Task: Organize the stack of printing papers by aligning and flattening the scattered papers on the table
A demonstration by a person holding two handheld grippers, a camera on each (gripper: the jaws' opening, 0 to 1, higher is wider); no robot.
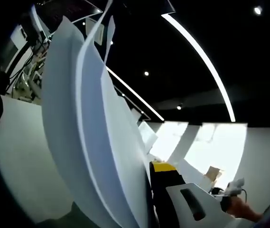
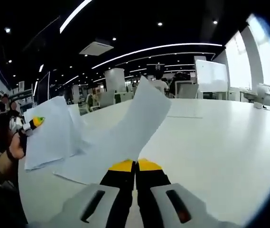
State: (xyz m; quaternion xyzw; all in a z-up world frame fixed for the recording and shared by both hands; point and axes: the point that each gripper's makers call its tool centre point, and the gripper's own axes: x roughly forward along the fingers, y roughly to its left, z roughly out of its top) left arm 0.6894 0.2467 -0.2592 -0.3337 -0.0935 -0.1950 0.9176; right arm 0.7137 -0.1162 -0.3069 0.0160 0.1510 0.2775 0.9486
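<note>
Several white sheets [image 1: 92, 133] stand upright and bowed right in front of the left gripper view. My left gripper [image 1: 150, 172] is shut on their lower edge; one yellow-tipped jaw shows, the other is behind the paper. In the right gripper view the same gripper [image 2: 35, 122] holds that bundle [image 2: 51, 133] up at the left, in a person's hand [image 2: 15, 148]. My right gripper [image 2: 135, 165] is shut on the near edge of one sheet [image 2: 135, 123] that curls up off the white table [image 2: 220, 142]. The right gripper [image 2: 135, 165] also appears small at lower right [image 1: 233, 187].
The long white table runs far back and to the right. A whiteboard [image 2: 211, 76], chairs and people stand beyond its far end. Small items [image 2: 262, 92] sit near the right edge by bright windows. Another flat sheet [image 2: 184, 115] lies farther along the table.
</note>
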